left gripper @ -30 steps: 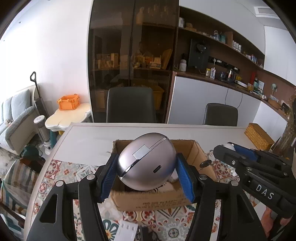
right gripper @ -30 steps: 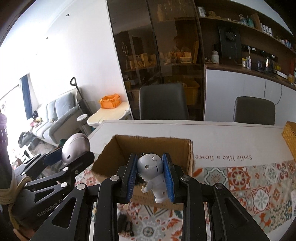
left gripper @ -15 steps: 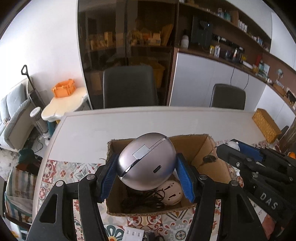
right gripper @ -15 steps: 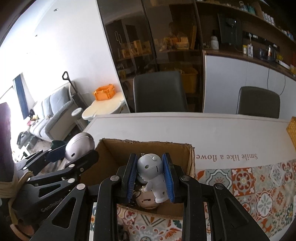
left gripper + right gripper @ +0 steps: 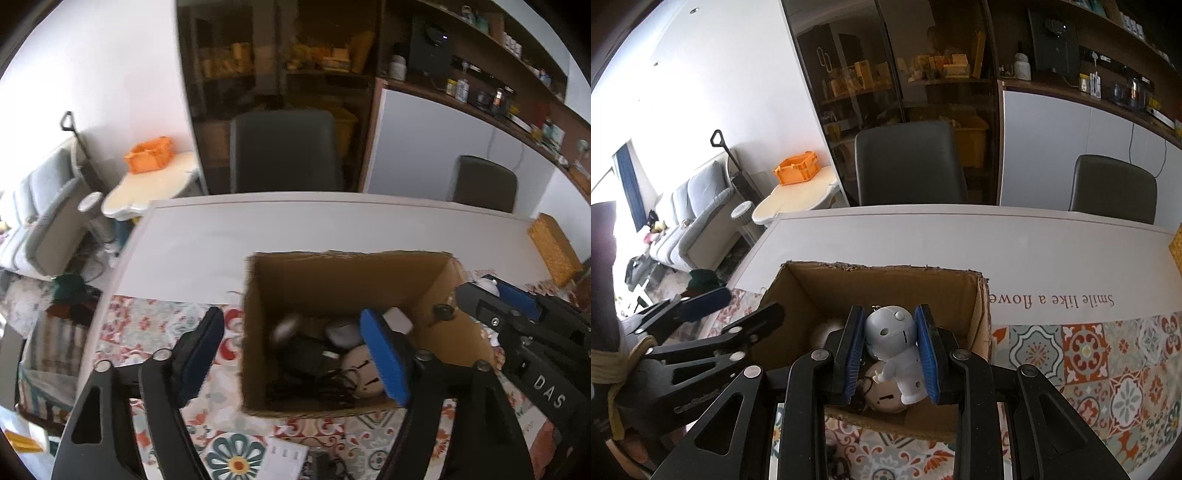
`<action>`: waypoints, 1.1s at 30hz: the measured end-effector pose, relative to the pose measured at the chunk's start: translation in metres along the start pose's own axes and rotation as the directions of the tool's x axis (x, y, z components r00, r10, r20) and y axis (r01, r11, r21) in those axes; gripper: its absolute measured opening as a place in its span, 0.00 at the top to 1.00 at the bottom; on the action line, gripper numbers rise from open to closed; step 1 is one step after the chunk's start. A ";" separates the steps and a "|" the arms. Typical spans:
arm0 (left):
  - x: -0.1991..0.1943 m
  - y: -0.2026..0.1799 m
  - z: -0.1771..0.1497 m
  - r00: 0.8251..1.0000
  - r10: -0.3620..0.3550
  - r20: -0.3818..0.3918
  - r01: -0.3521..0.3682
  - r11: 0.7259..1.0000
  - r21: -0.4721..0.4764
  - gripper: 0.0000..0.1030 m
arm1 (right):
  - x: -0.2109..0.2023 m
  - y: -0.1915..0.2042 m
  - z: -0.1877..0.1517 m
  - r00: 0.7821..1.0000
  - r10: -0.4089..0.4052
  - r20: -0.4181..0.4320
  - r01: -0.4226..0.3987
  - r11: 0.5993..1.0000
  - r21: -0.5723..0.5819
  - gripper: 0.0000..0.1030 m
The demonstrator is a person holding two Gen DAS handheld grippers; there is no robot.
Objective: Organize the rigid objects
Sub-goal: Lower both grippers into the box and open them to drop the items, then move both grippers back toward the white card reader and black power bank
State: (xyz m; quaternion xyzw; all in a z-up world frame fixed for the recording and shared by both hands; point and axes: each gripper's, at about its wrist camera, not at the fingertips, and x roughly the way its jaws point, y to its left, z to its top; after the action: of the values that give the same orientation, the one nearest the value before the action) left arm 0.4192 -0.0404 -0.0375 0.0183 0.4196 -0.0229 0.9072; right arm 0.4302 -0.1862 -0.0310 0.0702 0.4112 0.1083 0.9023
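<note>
An open cardboard box (image 5: pixel 343 273) stands on the patterned tablecloth; it also shows in the right wrist view (image 5: pixel 886 280). Inside lie a silver egg-shaped object (image 5: pixel 284 328), a grey piece (image 5: pixel 341 330), a black item with cables (image 5: pixel 306 369) and a beige round object (image 5: pixel 360 371). My left gripper (image 5: pixel 295 354) is open and empty over the box's left wall. My right gripper (image 5: pixel 892 350) is shut on a small white robot figurine (image 5: pixel 899 350), held over the box's near right part.
A white card (image 5: pixel 282 459) and a dark item (image 5: pixel 325 463) lie on the cloth in front of the box. A woven yellow box (image 5: pixel 554 247) sits at the table's right edge. Two dark chairs (image 5: pixel 284 151) stand behind the table.
My left gripper opened and let go of the silver egg-shaped object, which now lies in the box. Both grippers moved forward over the box. The right gripper still holds the figurine.
</note>
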 end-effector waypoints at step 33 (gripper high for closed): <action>-0.080 0.055 -0.078 0.988 0.134 0.080 -0.124 0.985 -0.117 0.01 | -0.047 0.052 -0.057 1.000 0.005 0.031 -0.004 0.999 -0.032 0.42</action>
State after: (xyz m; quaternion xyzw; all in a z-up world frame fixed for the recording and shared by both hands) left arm 0.3107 0.0206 -0.0262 -0.0063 0.3779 0.0588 0.9240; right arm 0.3498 -0.1454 -0.0229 0.0581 0.3953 0.1159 0.9094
